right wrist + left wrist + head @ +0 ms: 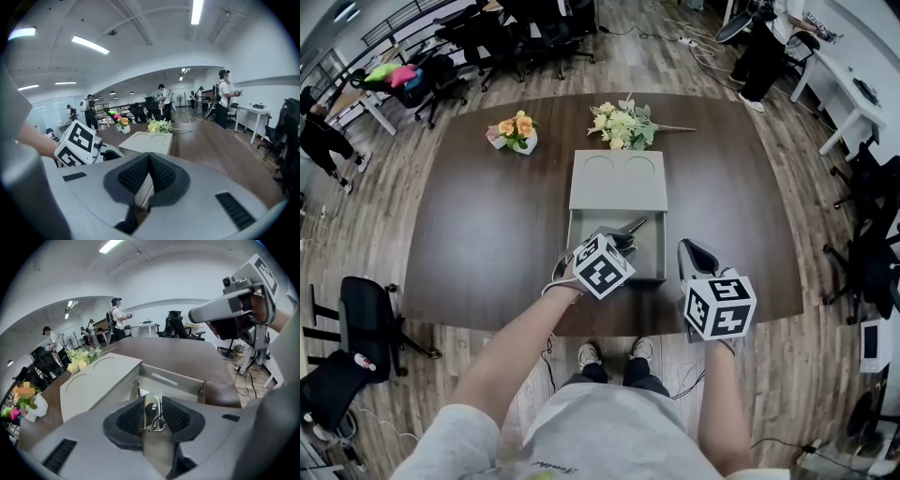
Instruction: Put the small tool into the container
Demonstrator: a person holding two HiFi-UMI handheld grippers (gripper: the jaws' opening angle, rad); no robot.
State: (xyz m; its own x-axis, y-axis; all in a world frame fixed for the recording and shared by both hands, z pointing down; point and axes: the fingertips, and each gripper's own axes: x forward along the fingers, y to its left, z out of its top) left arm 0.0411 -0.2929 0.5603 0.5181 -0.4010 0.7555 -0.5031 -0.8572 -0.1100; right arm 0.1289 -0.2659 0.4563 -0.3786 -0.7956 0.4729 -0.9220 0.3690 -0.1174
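Note:
A grey container [653,265] stands open on the dark table, its lid [619,178] folded back behind it. My left gripper [620,246] reaches into the tray from the near side. In the left gripper view a small shiny metal tool [151,405] sits between the black pads of the left gripper [152,413], over the tray floor [178,380]; the jaws stand wide and the pads do not clearly press on it. The tool's tip [632,225] shows in the tray in the head view. My right gripper [695,251] hovers beside the container's right wall, shut and empty [149,161].
A loose bouquet [623,122] and a small pot of flowers [516,133] lie beyond the container. The table's front edge [609,323] is just below both grippers. Office chairs [356,309] and several people stand around the room.

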